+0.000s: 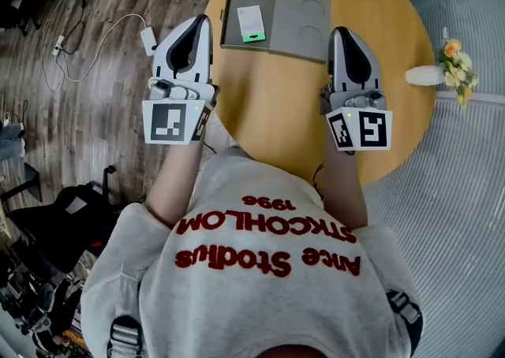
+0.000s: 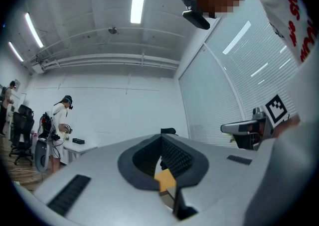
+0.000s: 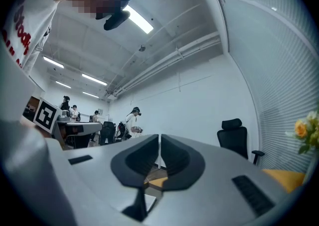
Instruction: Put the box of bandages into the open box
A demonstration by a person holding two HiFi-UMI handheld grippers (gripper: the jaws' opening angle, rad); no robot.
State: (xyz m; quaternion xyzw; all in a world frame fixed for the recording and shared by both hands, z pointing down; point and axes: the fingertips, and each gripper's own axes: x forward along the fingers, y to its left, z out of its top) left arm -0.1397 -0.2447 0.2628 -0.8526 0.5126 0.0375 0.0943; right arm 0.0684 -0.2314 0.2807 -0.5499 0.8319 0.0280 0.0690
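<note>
The open box (image 1: 234, 3) lies flat at the far side of the round wooden table (image 1: 284, 104), its grey lid (image 1: 304, 21) folded out to the right. A small white and green box of bandages (image 1: 251, 23) lies inside the box's left half. My left gripper (image 1: 203, 24) hovers at the table's left edge, just left of the open box, jaws shut and empty. My right gripper (image 1: 341, 33) hovers beside the lid's right edge, also shut on nothing. Both gripper views look out across the room over shut jaws, the left gripper (image 2: 160, 143) and the right gripper (image 3: 159, 153).
A white vase of flowers (image 1: 451, 63) lies at the table's right edge. Cables and a white adapter (image 1: 148, 39) are on the wooden floor at left, dark equipment (image 1: 71, 214) at lower left. People stand at desks (image 2: 59, 125) far off in the room.
</note>
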